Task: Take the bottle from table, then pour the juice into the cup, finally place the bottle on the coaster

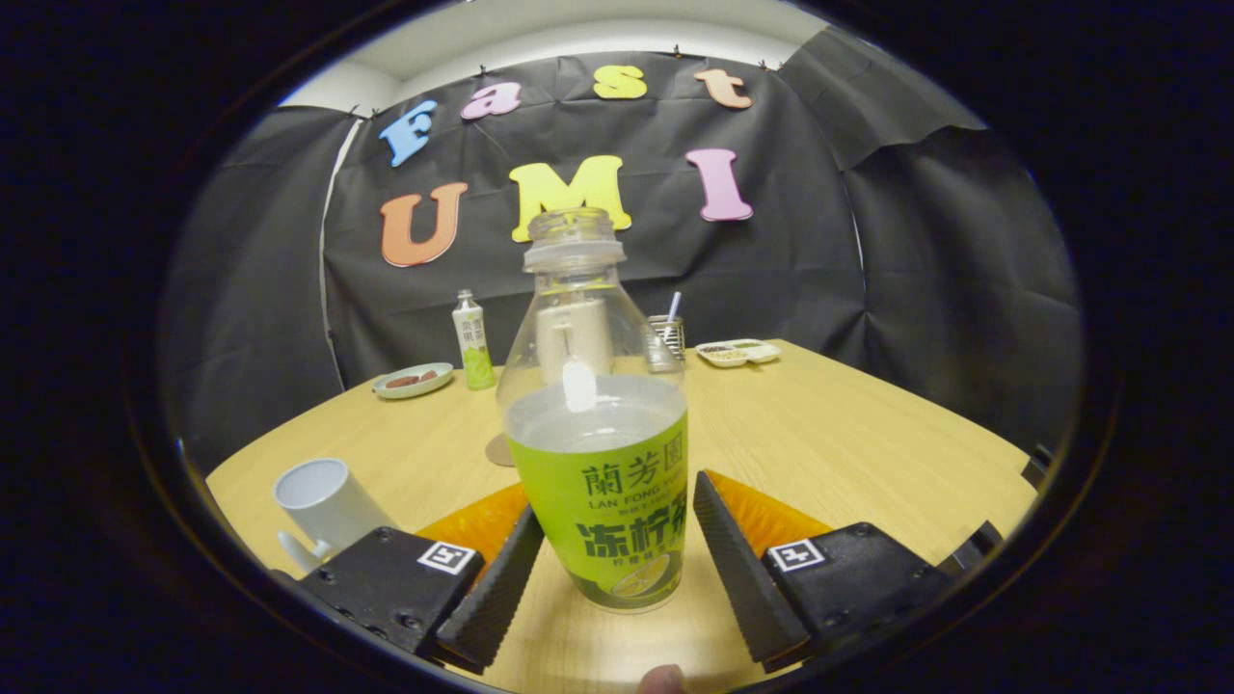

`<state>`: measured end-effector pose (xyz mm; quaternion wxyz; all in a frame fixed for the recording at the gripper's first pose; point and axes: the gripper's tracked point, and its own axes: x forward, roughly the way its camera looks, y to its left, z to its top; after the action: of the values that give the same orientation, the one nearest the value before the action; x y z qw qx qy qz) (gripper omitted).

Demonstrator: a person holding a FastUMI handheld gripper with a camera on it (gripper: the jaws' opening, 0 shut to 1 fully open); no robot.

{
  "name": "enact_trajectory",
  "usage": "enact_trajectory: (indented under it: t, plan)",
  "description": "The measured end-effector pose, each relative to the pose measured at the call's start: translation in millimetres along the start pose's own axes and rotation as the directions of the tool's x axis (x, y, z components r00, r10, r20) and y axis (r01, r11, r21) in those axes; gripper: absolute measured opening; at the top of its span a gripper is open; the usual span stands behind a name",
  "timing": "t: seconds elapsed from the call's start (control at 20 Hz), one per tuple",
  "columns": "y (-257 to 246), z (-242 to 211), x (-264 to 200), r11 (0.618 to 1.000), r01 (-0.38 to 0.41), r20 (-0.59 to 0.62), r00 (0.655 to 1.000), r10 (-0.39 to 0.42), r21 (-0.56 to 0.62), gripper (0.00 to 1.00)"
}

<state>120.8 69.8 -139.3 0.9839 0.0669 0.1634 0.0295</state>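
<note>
Bottle [600,453] upright on the wooden bench [848,434], uncapped, green label around the lower half, pale liquid up to about the label's top. Standing between the fingers [501,588], which sit spread either side of its base; left one touching or nearly so, right one with a gap, so released, not gripping. Gripper [617,569] low over the bench. White cup [323,501] left of the left finger, tilted by the lens, handle toward the near side. Round coaster [499,450] partly hidden just behind the bottle's left side. Farther back: a small plate [413,380], a second small bottle [471,342], a mesh holder [667,337], a divided tray [737,352].
</note>
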Motion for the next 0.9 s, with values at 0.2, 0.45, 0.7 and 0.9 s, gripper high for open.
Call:
enact_trajectory:
  t: [0.2, 0.45, 0.7, 0.9]
  plan:
    - [5.5, 2.3, 0.0, 1.0, -0.01, -0.01, 1.0, 0.01, -0.008, 0.85]
    - [15.3, 21.3, -9.8, 0.996, -0.035, -0.002, 0.999, 0.035, -0.078, 0.79]
    - [31.8, 41.1, -16.4, 0.953, -0.018, 0.027, 0.999, 0.028, -0.301, 0.75]
    - [39.7, 41.5, -12.7, 0.866, 0.014, 0.021, 1.0, -0.004, -0.499, 0.74]
